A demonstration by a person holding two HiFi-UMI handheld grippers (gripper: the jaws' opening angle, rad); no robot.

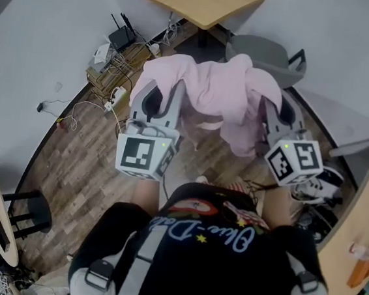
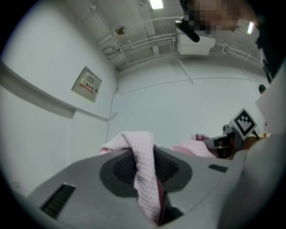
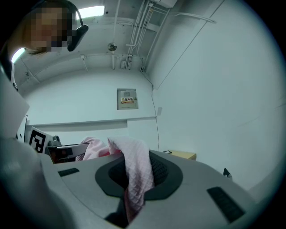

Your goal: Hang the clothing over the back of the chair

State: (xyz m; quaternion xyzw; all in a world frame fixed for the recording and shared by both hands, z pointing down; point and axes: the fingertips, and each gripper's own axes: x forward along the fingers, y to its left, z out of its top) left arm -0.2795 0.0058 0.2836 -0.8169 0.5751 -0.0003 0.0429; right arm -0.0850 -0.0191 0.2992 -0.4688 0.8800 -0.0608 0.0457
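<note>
Pink waffle-knit garment (image 1: 213, 91) hung bunched, held up at two corners.
Its folds sat pinched in the left gripper (image 1: 165, 96) and right gripper (image 1: 277, 111), chair (image 1: 279, 62) beyond.

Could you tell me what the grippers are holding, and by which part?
Both hold one pink garment: the left gripper pinches a fold at its left side, the right gripper a fold at its right side.

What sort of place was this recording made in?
Probably an office or lab workroom, not a home: a wooden table and a grey chair, a router with loose cables on the floor, and bare pipes under the ceiling.
</note>
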